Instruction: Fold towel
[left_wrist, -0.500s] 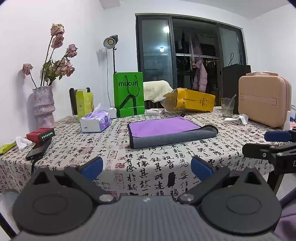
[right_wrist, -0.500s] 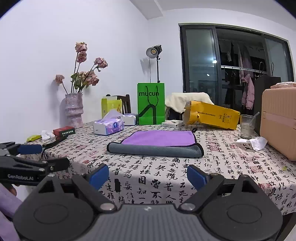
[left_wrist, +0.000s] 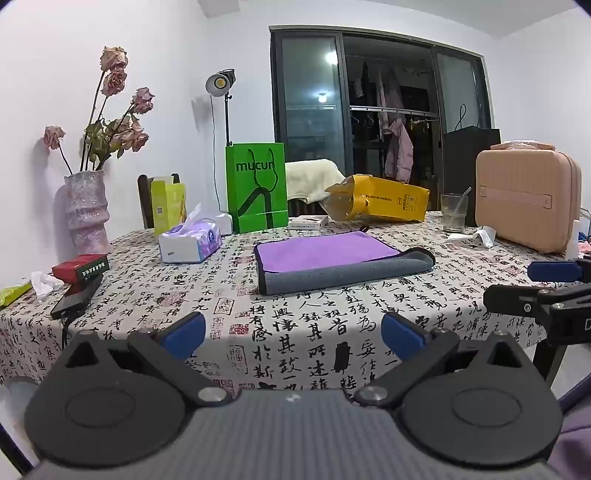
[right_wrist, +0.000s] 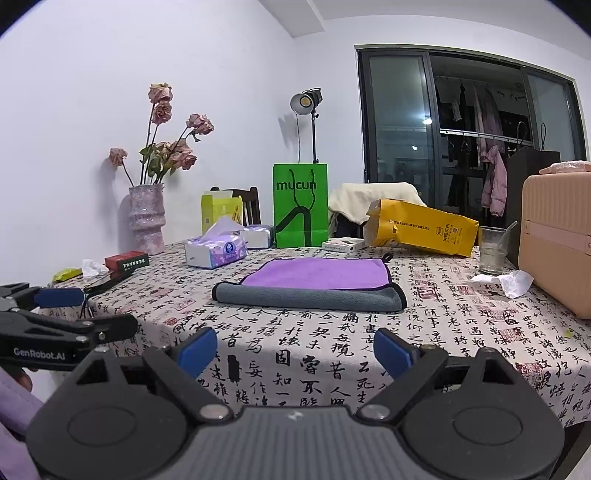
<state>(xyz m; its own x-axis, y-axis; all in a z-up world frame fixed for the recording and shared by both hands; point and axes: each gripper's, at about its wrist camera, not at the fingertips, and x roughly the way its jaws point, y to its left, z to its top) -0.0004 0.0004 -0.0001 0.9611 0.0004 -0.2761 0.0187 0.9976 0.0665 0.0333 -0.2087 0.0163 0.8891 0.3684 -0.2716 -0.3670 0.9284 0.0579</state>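
A purple towel (left_wrist: 325, 251) with a grey underside lies on the table, its near edge rolled over in a grey band (left_wrist: 343, 271). It also shows in the right wrist view (right_wrist: 314, 275). My left gripper (left_wrist: 293, 328) is open and empty, held back off the table's near edge. My right gripper (right_wrist: 295, 347) is open and empty too, short of the table edge. Each gripper shows at the side of the other's view: the right gripper (left_wrist: 535, 291) and the left gripper (right_wrist: 62, 314).
On the calligraphy tablecloth (left_wrist: 314, 325) stand a tissue box (left_wrist: 190, 243), green bag (left_wrist: 256, 188), yellow bag (left_wrist: 380, 203), glass (left_wrist: 453, 213), pink case (left_wrist: 524, 199), vase (left_wrist: 83, 210), red box (left_wrist: 79, 266) and black phone (left_wrist: 75, 299).
Both grippers have drawn back very slightly from the table; the towel lies as before.
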